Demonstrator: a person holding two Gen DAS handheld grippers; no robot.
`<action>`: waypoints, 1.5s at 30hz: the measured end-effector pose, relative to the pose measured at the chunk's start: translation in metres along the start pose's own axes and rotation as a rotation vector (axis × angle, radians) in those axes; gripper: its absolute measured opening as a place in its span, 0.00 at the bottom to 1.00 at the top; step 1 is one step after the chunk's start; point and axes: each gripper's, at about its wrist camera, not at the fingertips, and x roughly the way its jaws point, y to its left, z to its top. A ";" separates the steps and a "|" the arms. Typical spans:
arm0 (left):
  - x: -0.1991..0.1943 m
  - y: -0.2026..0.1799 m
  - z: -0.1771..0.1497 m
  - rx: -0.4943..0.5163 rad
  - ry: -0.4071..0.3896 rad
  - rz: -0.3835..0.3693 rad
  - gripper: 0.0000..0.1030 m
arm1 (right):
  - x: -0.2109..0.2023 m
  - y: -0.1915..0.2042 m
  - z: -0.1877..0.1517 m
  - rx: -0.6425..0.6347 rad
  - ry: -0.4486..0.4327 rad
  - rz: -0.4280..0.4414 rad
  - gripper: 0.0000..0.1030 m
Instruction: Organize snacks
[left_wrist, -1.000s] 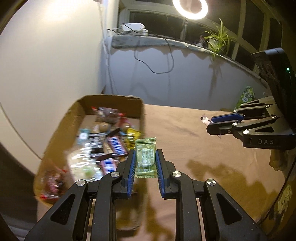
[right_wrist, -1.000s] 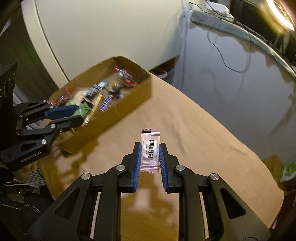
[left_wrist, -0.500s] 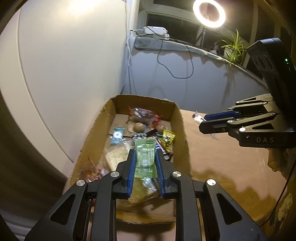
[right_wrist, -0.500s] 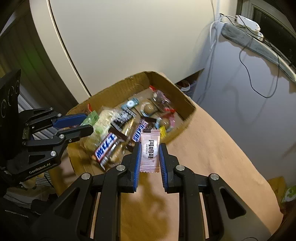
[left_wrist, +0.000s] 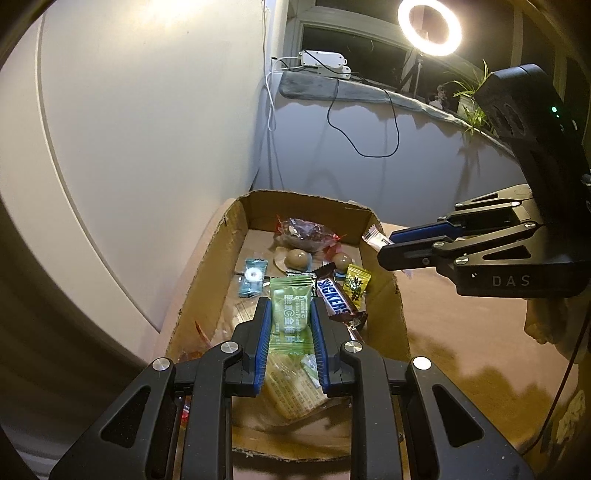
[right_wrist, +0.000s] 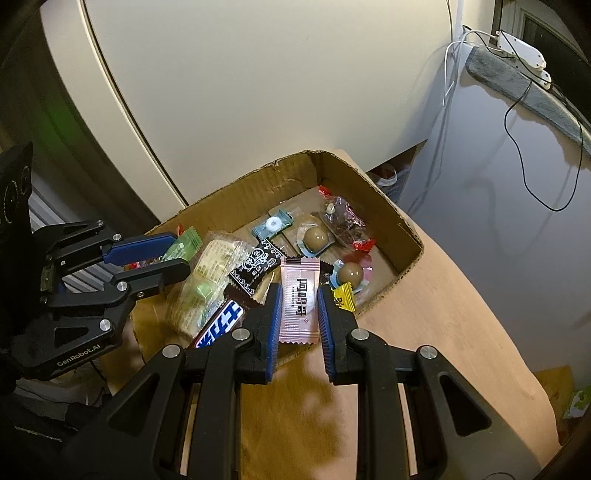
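A shallow cardboard box (left_wrist: 229, 236) (right_wrist: 402, 218) holds several snacks: a Snickers bar (left_wrist: 334, 301) (right_wrist: 219, 325), a clear cracker pack (right_wrist: 207, 280), round brown sweets (left_wrist: 298, 258) and small wrapped candies. My left gripper (left_wrist: 290, 314) is shut on a green candy packet (left_wrist: 289, 314) and holds it above the box's near end; it also shows in the right wrist view (right_wrist: 173, 256). My right gripper (right_wrist: 299, 306) is shut on a pink candy packet (right_wrist: 299, 302) above the box's right wall; it also shows in the left wrist view (left_wrist: 388, 247).
The box sits at the left end of a brown table (right_wrist: 443, 332) (left_wrist: 461, 332), next to a pale curved wall panel (left_wrist: 129, 129). A ledge with a white power strip (left_wrist: 323, 62), cables, a ring light (left_wrist: 430, 26) and a plant stand behind.
Both grippers have moved left from over the bare table to over the box, each still holding its packet. The box now looks nearer and larger.
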 end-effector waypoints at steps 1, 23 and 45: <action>0.000 0.000 0.000 -0.001 0.000 0.001 0.19 | 0.001 -0.001 0.001 0.001 0.001 0.002 0.19; 0.000 0.005 0.002 -0.012 -0.007 0.042 0.29 | 0.011 0.000 0.013 0.011 -0.013 0.039 0.28; -0.006 0.000 0.000 0.000 -0.004 0.080 0.64 | -0.012 -0.003 0.008 0.003 -0.064 -0.030 0.78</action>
